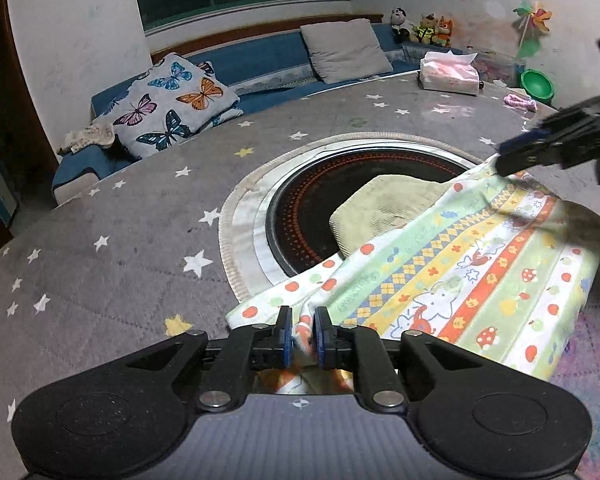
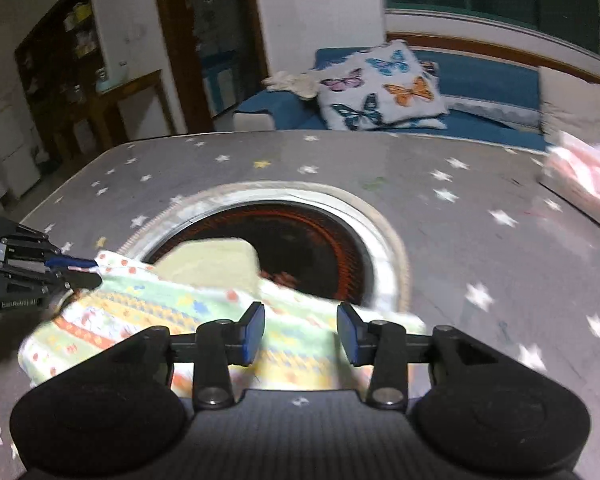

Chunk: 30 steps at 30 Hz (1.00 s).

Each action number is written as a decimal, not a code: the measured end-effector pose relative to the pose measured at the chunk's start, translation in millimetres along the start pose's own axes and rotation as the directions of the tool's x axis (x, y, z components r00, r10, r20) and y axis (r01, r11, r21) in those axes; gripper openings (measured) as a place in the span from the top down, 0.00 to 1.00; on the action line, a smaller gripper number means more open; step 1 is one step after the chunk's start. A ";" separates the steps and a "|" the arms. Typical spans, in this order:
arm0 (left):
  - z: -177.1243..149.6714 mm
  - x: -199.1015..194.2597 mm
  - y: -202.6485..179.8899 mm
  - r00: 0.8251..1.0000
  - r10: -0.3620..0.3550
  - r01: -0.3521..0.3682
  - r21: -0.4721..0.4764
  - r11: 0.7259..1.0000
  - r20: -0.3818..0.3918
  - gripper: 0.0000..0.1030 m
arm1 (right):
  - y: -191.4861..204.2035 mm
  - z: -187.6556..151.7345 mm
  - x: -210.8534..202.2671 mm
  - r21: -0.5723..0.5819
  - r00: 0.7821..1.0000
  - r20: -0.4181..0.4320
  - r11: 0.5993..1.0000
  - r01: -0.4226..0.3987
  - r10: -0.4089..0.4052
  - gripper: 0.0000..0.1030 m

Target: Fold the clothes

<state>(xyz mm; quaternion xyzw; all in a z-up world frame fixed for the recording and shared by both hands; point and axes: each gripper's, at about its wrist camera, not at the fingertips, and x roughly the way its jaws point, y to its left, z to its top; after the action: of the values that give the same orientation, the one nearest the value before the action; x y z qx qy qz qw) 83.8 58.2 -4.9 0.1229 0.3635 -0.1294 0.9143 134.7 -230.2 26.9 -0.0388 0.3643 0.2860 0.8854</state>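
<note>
A striped children's garment (image 1: 452, 268) with mushroom and animal prints lies on the grey star-patterned table cover (image 1: 120, 240), partly over the round black heater plate (image 1: 320, 196). My left gripper (image 1: 303, 320) is shut on the garment's near left edge. My right gripper (image 2: 301, 332) is open just above the garment's other side (image 2: 188, 312), with cloth showing between the pads. In the left wrist view the right gripper (image 1: 504, 158) reaches in from the right at the far corner. In the right wrist view the left gripper (image 2: 88, 270) pinches the cloth at the left.
A folded pale yellow-green cloth (image 1: 384, 208) lies on the heater plate under the garment. A tissue pack (image 1: 450, 72), a green bowl (image 1: 537, 86) and a pink item (image 1: 520, 101) sit at the far right. A butterfly pillow (image 1: 168, 104) lies on the blue sofa (image 1: 260, 68) behind.
</note>
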 end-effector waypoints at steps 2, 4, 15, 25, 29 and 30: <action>0.5 2.8 -2.2 1.000 0.006 -0.006 0.005 1.000 0.000 0.89 | -8.3 -9.2 -4.0 0.030 1.000 -0.013 0.999 0.010 -0.009 0.61; 3.0 4.2 -4.8 1.000 0.014 -0.014 0.010 1.000 0.003 0.91 | -15.1 -16.9 -3.2 0.051 0.999 -0.026 0.998 0.024 -0.022 0.61; 16.4 4.7 -9.1 0.999 0.040 -0.041 0.021 0.999 0.024 0.93 | -17.2 -23.6 5.9 0.101 0.998 0.016 0.993 0.056 -0.058 0.95; 16.6 18.6 -12.1 0.997 0.081 -0.082 0.010 0.997 0.012 0.89 | -11.7 -22.9 17.8 0.077 0.987 0.025 0.985 0.154 -0.157 0.91; 19.7 5.6 -7.9 0.993 0.109 -0.109 -0.021 0.994 0.038 0.83 | -2.8 -14.3 1.8 0.065 0.988 0.060 0.988 0.139 -0.143 0.89; 21.5 0.1 -8.7 0.993 0.104 -0.103 -0.022 0.994 0.054 0.83 | 1.3 -11.8 -1.2 0.053 0.991 0.064 0.992 0.116 -0.119 0.88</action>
<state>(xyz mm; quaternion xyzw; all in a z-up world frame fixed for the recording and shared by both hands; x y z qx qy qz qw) 94.7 43.1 9.0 0.1290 0.3327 -0.0818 0.9306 126.0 -232.9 19.3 -0.0287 0.3386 0.2254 0.9131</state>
